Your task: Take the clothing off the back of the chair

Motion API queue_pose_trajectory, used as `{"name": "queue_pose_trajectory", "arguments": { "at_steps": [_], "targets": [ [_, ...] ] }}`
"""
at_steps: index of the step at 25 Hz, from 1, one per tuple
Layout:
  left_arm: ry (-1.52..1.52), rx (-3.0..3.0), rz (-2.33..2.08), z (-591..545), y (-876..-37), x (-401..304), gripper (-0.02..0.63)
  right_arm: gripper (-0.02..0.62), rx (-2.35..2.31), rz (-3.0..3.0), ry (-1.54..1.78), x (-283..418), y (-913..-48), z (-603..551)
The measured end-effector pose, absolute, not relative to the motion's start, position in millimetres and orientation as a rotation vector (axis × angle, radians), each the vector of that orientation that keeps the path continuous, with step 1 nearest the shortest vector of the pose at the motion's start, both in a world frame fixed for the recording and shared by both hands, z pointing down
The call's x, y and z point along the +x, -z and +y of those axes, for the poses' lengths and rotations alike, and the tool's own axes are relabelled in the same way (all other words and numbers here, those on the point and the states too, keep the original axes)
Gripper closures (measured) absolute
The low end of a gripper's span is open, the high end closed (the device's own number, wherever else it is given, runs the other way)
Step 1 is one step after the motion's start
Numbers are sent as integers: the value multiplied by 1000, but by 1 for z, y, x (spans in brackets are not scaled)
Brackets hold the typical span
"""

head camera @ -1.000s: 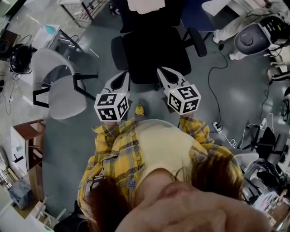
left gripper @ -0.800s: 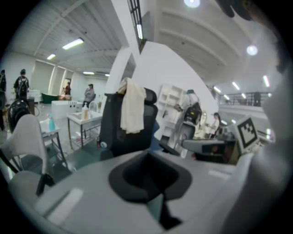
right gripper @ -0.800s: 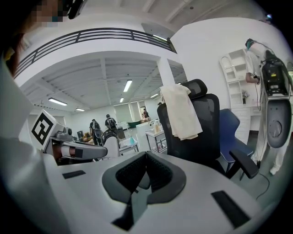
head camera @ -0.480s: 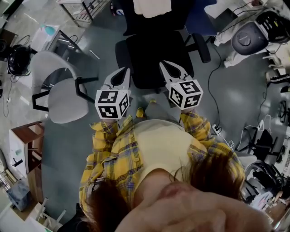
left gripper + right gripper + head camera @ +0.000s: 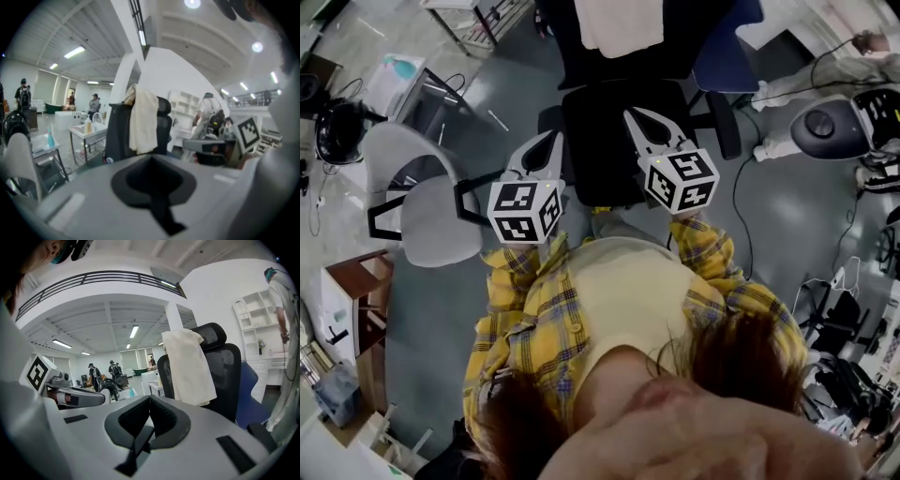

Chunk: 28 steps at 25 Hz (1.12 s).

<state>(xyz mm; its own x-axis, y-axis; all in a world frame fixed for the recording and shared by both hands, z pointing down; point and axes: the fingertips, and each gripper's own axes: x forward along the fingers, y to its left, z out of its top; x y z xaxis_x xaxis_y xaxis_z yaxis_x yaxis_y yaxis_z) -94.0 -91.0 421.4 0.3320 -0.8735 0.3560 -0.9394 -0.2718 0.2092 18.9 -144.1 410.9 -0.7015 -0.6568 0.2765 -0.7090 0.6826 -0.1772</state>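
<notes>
A cream garment (image 5: 619,23) hangs over the back of a black office chair (image 5: 614,141), straight ahead of me. The left gripper view has the garment (image 5: 143,119) hanging well beyond the jaws, and so does the right gripper view (image 5: 187,366). My left gripper (image 5: 549,139) is over the seat's left edge, shut and empty. My right gripper (image 5: 634,115) is over the seat, also shut with nothing in it. Neither touches the garment. Each gripper shows in the other's view: the right gripper (image 5: 211,147) and the left gripper (image 5: 75,397).
A grey chair (image 5: 431,202) stands to the left and a blue chair (image 5: 727,47) behind the black one on the right. A brown cabinet (image 5: 356,300) is at the left edge. A cart with bottles (image 5: 89,131), floor cables (image 5: 741,187) and people are further off.
Both grippers have moved forward, from in front of the black chair to over its seat. The chair and garment sit nearer in view.
</notes>
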Motion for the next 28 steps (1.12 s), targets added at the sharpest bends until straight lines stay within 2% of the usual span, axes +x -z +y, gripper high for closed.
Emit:
{"name": "queue_pose_trajectory", "arguments": {
  "at_steps": [15, 28],
  "targets": [
    [-232, 2201, -1650, -192, -399, -88, 603, 581, 1054, -2817, -352, 25, -373, -255],
    [-270, 2276, -1644, -242, -375, -103, 603, 581, 1079, -2834, -203, 1, -340, -301]
  ]
}}
